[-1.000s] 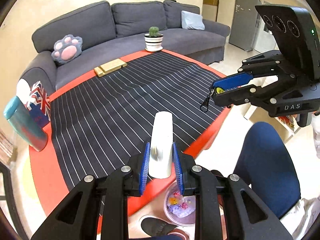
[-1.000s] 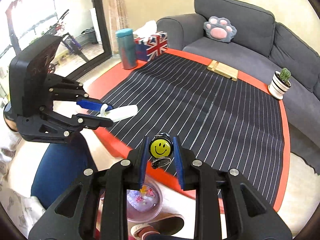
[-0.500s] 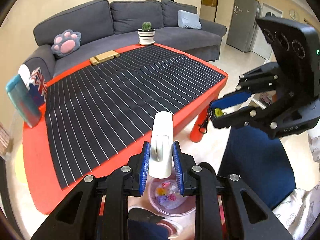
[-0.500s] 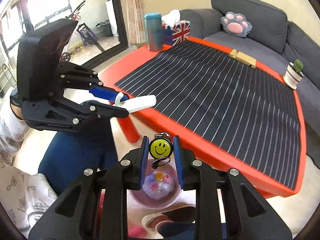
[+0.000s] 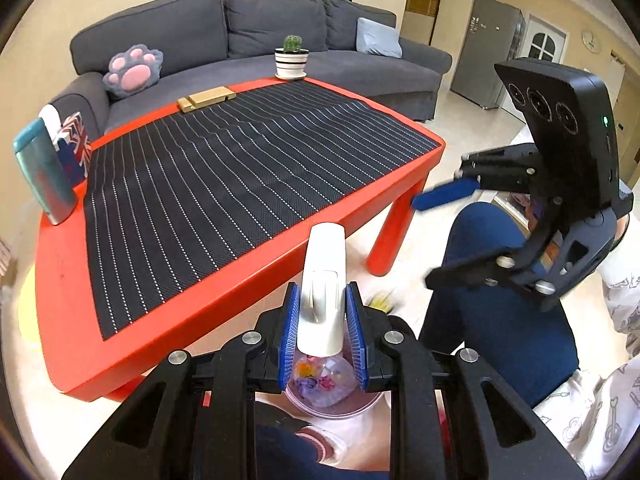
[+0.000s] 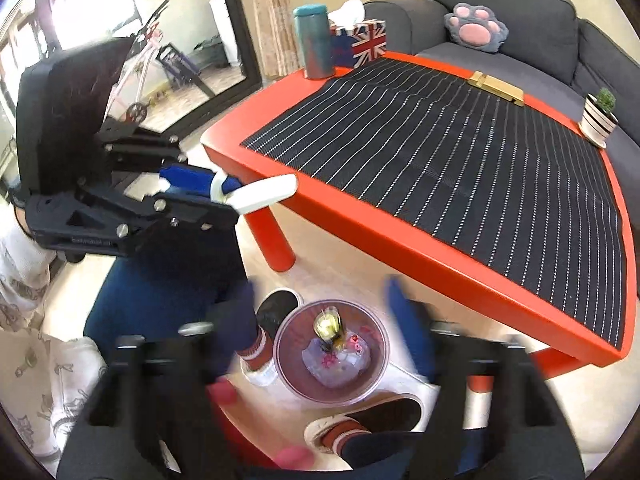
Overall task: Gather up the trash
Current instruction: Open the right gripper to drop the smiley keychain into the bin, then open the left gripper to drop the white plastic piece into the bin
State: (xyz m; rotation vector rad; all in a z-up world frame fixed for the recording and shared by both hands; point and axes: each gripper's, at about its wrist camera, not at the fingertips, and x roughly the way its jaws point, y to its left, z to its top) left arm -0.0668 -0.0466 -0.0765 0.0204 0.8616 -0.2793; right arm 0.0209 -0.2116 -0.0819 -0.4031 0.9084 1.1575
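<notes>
My left gripper (image 5: 322, 328) is shut on a white plastic hook (image 5: 323, 292) and holds it above the clear trash bin (image 5: 356, 400) on the floor; it also shows in the right wrist view (image 6: 224, 194) with the hook (image 6: 264, 194). My right gripper (image 6: 320, 320) is open wide and blurred, directly over the bin (image 6: 290, 360). The yellow smiley keychain (image 6: 330, 326) is falling into the bin, a yellow blur in the left wrist view (image 5: 382, 300). The right gripper shows open in the left wrist view (image 5: 430, 236).
A red table (image 5: 240, 280) with a black striped mat stands beside the bin. On it are a teal bottle (image 5: 42, 172), a Union Jack tissue box (image 5: 74, 148), a wooden block (image 5: 206, 98) and a cactus pot (image 5: 292, 60). The person's legs and feet (image 6: 360, 420) surround the bin.
Both grippers pulled back from the table to above the bin. My right gripper opened and let go of the smiley keychain, which drops into the bin. The left still grips the hook.
</notes>
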